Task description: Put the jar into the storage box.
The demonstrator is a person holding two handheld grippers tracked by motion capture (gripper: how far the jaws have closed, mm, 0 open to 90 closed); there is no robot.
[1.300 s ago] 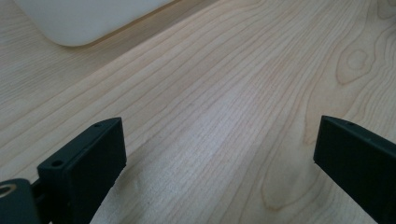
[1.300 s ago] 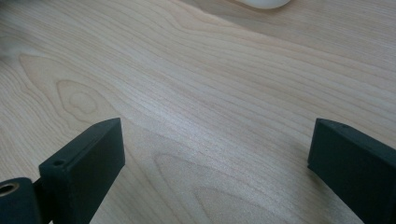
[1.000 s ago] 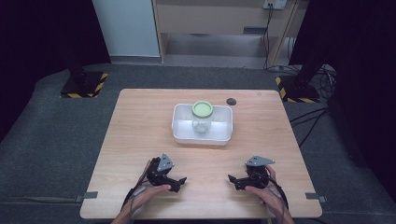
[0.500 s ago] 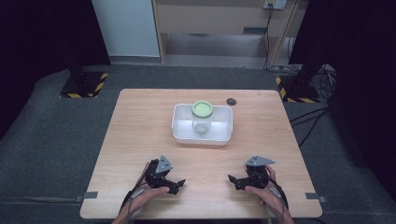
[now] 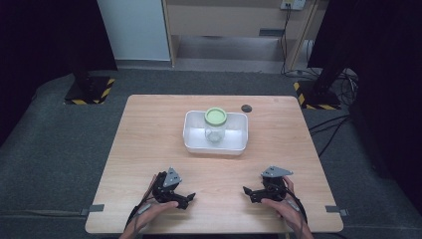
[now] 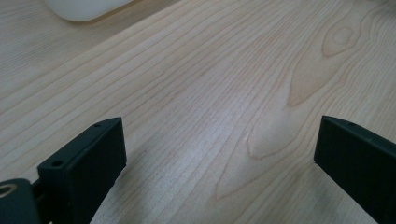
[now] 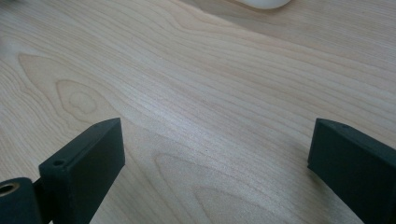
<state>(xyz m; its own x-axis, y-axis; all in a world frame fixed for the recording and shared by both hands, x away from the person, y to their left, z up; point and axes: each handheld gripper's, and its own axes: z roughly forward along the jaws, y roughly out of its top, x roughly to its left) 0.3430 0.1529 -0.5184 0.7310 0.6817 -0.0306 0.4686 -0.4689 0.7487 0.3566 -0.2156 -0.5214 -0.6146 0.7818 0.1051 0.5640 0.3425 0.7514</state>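
A clear jar with a pale green lid [image 5: 215, 117] stands upright inside a white tub [image 5: 193, 142] at the middle of the wooden table [image 5: 149, 134]. My left gripper [image 5: 188, 199] rests near the front edge at the left, held by a hand, its jaws wide apart over bare wood [image 6: 219, 140]. Near the front edge at the right lies my right gripper [image 5: 247, 192], also held by a hand and open, with only wood between its jaws [image 7: 215, 140]. Both grippers point inward toward each other, well short of the tub.
A small dark round object [image 5: 246, 108] lies on the table behind the tub at its right. The tub's corner [image 6: 84, 9] shows at the top of the left gripper view, and its edge [image 7: 264, 3] tops the right gripper view. Dark stands and cables surround the table.
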